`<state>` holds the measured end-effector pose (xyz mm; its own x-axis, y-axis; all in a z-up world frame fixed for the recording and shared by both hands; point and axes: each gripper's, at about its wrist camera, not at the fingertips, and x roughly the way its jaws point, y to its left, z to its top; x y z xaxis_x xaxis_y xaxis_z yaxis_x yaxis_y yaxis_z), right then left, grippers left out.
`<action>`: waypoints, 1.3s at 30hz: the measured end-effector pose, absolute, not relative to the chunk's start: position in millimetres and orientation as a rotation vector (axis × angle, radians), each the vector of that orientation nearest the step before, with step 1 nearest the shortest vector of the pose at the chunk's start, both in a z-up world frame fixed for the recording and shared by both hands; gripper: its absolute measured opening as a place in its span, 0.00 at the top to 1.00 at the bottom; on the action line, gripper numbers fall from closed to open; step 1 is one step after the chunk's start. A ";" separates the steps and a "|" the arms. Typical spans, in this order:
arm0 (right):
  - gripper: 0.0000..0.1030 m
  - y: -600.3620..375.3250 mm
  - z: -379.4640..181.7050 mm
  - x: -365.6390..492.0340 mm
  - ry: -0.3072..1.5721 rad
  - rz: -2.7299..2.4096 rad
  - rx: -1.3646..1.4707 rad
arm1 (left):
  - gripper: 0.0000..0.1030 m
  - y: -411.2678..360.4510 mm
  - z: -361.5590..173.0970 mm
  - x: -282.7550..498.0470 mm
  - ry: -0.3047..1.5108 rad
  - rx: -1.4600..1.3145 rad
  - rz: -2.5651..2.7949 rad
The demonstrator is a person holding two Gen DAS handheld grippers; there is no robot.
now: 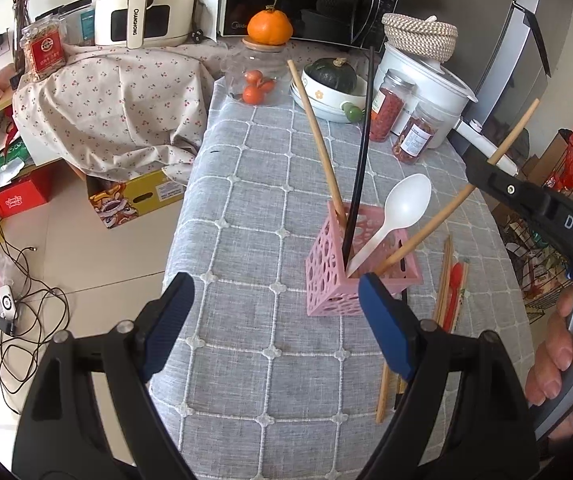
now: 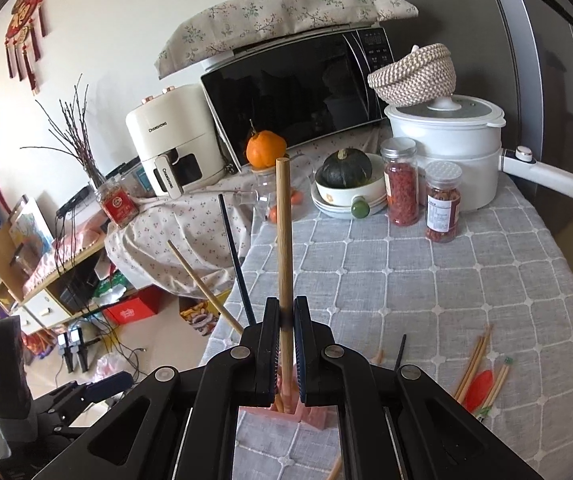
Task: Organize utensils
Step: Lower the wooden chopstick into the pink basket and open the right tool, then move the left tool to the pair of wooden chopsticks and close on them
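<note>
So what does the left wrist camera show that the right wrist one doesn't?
Only the left wrist view shows the white spoon standing in the pink holder, and the open left gripper. Only the right wrist view shows the right gripper shut on the wooden chopstick close up. Both show the black chopstick and loose utensils on the tablecloth.

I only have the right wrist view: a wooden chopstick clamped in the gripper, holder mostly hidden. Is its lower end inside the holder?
Observer: Yes. In the left wrist view the held chopstick slants down from the right gripper into the pink holder.
Operator: What else is in the holder?
Observer: A white spoon, a black chopstick and another wooden chopstick.
Operator: And the left gripper?
Observer: The left gripper is open and empty, beside the holder.
</note>
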<state>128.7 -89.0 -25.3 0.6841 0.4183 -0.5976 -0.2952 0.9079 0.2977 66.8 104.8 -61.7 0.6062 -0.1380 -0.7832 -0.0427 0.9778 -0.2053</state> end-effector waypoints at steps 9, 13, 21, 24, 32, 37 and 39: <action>0.77 -102.0 -22.2 126.4 0.732 0.433 0.233 | 0.18 93.4 -62.2 64.9 0.918 -0.180 -0.077; 0.52 -120.6 -4.7 114.2 0.686 0.429 0.232 | 0.18 85.9 -62.0 65.1 0.922 -0.167 -0.090; 0.36 -176.4 16.2 96.3 0.655 0.362 0.260 | 0.18 60.6 -62.0 63.6 0.941 -0.143 -0.156; 0.30 -194.3 13.9 91.6 0.672 0.328 0.243 | 0.18 52.7 -62.2 62.1 0.951 -0.133 -0.181; 0.22 -232.9 -5.2 84.2 0.757 0.256 0.205 | 0.18 29.6 -62.7 59.3 0.967 -0.100 -0.242; 0.21 -250.6 -34.7 89.2 0.914 0.150 0.158 | 0.18 -1.5 -65.7 56.3 0.991 -0.042 -0.317; 0.21 -260.7 -48.5 91.6 0.985 0.121 0.166 | 0.18 -15.7 -66.8 56.1 1.006 -0.005 -0.343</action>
